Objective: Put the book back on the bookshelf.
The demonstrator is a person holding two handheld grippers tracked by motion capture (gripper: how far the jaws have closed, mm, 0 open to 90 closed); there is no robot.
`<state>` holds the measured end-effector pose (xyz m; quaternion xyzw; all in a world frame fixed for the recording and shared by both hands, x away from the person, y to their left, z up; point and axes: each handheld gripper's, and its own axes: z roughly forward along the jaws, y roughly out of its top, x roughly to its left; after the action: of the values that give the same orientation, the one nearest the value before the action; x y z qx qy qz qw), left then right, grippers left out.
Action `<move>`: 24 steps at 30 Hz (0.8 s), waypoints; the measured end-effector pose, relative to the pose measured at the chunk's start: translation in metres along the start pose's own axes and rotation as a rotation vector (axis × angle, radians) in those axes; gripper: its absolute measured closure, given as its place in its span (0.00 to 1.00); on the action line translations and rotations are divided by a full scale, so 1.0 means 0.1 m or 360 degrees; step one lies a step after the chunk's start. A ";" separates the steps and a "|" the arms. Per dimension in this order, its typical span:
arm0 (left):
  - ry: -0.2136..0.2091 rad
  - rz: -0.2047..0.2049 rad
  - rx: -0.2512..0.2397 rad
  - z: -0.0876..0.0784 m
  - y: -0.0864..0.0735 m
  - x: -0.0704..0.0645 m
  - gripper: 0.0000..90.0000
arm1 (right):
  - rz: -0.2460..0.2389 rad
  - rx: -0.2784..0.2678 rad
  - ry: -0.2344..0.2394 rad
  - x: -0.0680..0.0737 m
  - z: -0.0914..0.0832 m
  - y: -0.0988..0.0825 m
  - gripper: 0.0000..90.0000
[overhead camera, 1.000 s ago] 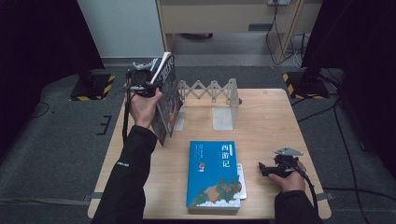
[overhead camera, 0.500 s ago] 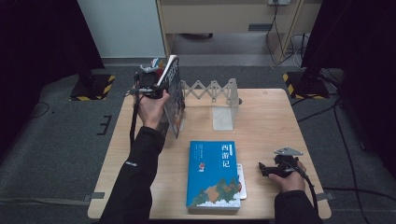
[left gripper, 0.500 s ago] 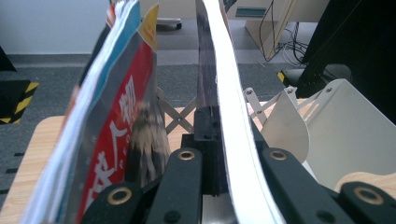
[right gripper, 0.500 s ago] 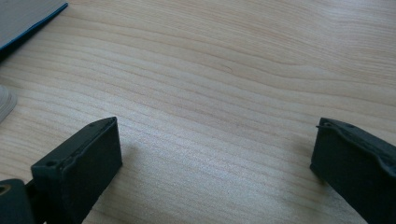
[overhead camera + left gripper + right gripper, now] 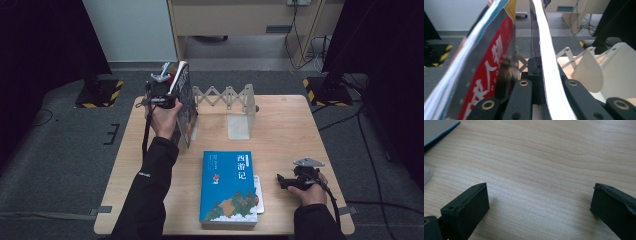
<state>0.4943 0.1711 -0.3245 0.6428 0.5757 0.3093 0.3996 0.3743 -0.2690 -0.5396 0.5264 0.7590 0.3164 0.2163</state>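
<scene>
A dark-covered book point(image 5: 184, 102) stands upright at the table's back left, beside the left end of a white accordion book rack point(image 5: 225, 95). My left gripper point(image 5: 162, 92) is shut on it from above. In the left gripper view the jaws point(image 5: 541, 75) clamp its white page block point(image 5: 547, 50), and a red cover point(image 5: 491, 70) hangs loose to the left. A blue book point(image 5: 229, 187) lies flat at the table's front middle. My right gripper point(image 5: 286, 181) rests at the front right, its jaws point(image 5: 539, 202) open over bare wood, pointing towards the blue book.
A white bookend plate point(image 5: 240, 122) stands at the rack's right end, seen close in the left gripper view point(image 5: 609, 70). A thin white item point(image 5: 259, 194) pokes out from under the blue book. The wooden table point(image 5: 300, 125) has free room at right and back right.
My left hand has carried the upright book to the right and a little down, closer to the rack. The right hand has kept still.
</scene>
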 end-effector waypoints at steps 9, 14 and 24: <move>0.0049 0.0030 -0.0044 0.02 -0.02 -0.03 0.91 | -0.0002 0.0000 -0.0003 0.00 0.00 0.00 0.02; 0.0073 0.0077 -0.0033 0.03 -0.04 -0.06 0.91 | -0.0002 0.0000 -0.0003 0.00 0.00 0.00 0.02; 0.0105 0.0102 -0.0024 0.05 -0.08 -0.06 0.91 | 0.0000 0.0000 -0.0003 0.00 0.00 0.00 0.02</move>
<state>0.4942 0.1645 -0.3333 0.6475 0.5652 0.3473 0.3752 0.3743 -0.2687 -0.5396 0.5267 0.7588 0.3158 0.2170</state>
